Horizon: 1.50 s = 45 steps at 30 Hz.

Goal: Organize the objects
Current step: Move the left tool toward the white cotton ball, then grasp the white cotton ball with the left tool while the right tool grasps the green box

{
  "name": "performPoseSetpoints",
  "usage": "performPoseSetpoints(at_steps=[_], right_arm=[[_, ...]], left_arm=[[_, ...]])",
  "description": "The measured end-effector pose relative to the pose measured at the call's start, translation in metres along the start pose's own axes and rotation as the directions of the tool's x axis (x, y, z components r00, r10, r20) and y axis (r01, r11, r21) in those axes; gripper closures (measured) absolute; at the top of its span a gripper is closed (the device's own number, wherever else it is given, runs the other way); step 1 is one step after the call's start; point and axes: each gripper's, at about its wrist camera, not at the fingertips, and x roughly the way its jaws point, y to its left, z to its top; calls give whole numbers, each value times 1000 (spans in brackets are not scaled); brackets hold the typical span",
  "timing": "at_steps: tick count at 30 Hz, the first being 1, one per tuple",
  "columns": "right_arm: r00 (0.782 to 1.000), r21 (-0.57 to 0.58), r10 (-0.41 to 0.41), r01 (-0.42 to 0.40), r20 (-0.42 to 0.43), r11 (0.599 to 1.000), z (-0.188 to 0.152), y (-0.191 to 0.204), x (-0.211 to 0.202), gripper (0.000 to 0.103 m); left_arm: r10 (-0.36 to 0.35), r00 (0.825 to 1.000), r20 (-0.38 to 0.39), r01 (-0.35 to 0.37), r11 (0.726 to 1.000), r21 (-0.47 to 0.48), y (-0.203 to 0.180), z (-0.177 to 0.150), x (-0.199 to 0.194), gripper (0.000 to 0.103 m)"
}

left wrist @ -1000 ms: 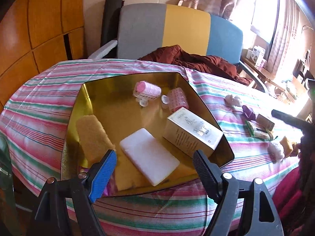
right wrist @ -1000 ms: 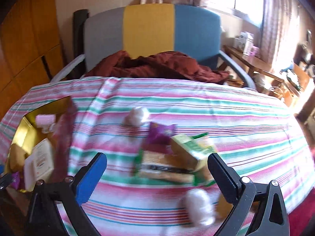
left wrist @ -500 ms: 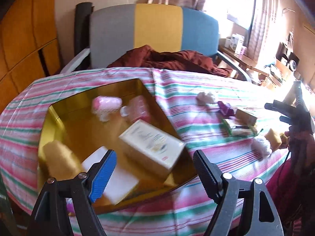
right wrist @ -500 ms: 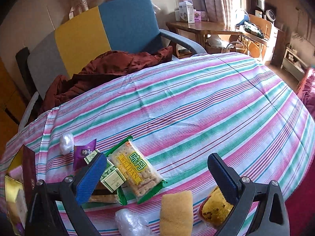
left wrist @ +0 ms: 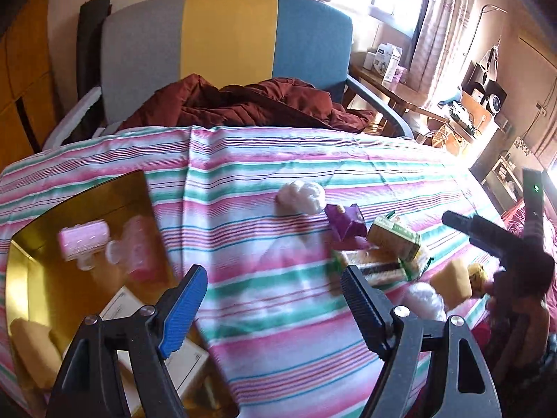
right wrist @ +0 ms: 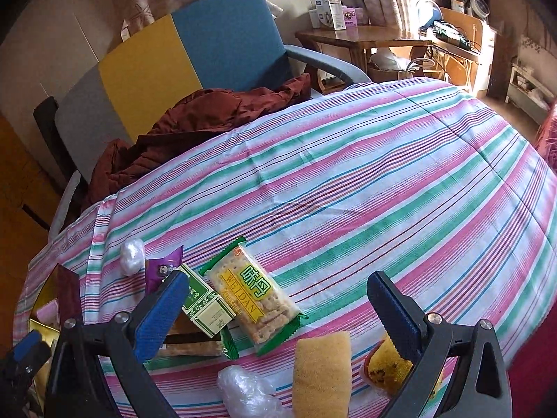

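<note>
Both tongs are wide open and empty right now. The right gripper [right wrist: 278, 310] hangs over the snack pile at the near edge of the striped table [right wrist: 365, 181], with the cracker pack [right wrist: 254, 299] and the yellow sponge [right wrist: 320, 372] between its fingers. The gold tray [left wrist: 80, 209] sits off at the left. I'd drop straight down on one item only, close across its narrow side, and avoid snagging the cloth. The left gripper [left wrist: 275, 303] just hovers.

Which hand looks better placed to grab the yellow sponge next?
Probably the right. The right gripper is open with the sponge just below its fingers. The open left gripper hangs by the gold tray, and the sponge lies off to its side.
</note>
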Motion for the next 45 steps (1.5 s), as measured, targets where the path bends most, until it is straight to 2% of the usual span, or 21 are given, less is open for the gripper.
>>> performPoseSetpoints(at_steps=[8,12,20,22,23,24,25,26,33,41,45], right_arm=[[999,-15,37,-37,-17,999,0,3,1,0],[999,-23,51,-52,-14,998,0,5,-1,0],[998,-35,69,-70,-8,997,0,8,-1,0],[998,-48,64,-63,3,997,1,10,-2,0],[998,-60,60,-59,10,996,1,11,-3,0],[998,-71,60,-58,16,996,1,13,-3,0],[998,-81,64,-63,18,995,2,14,-3,0],[997,-90,77,-75,17,993,2,16,-3,0],[996,-209,87,-84,4,974,-6,40,2,0],[999,-373,-2,-16,-47,928,-17,66,29,1],[997,-441,-41,8,-66,897,-20,78,47,6]], left_arm=[[-69,993,-94,57,991,-125,-6,40,66,23],[-76,989,-128,53,983,-176,-8,56,97,28],[-71,986,-153,36,975,-218,-12,81,148,29],[-86,979,-183,39,969,-245,-10,82,164,37],[-88,973,-212,34,969,-245,-10,82,174,48],[-84,970,-227,28,971,-238,-10,80,179,55],[-63,977,-203,18,976,-218,-11,79,177,59],[-69,977,-204,27,979,-202,-12,78,176,62],[-73,979,-190,41,985,-170,-10,60,150,64],[-113,987,-112,102,990,-100,-23,36,84,64],[-135,988,-81,129,989,-76,-26,23,55,64]])
